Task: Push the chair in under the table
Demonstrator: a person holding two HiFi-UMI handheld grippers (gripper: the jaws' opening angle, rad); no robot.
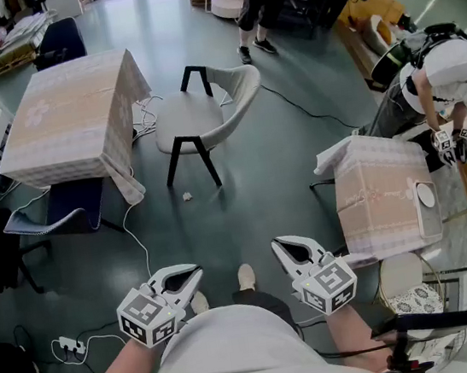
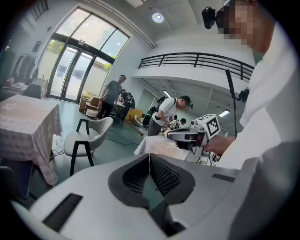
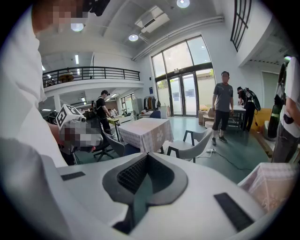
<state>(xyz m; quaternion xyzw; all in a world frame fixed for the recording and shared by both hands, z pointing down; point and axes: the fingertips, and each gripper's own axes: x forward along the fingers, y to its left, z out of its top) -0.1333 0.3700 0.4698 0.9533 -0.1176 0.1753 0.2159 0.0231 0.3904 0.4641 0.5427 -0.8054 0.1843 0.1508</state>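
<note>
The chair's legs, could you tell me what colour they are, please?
Black legs, clearest in the head view.

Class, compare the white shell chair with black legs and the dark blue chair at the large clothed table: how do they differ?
The white shell chair with black legs stands apart from the large clothed table; the dark blue chair is drawn in against its cloth. The white chair's seat is pale, the blue chair's dark. Both are empty.

One white chair [image 1: 206, 116], two cloth-draped tables [image 1: 69, 118] [image 1: 381, 195], two hand-held grippers [image 1: 194, 271] [image 1: 280, 245].
</note>
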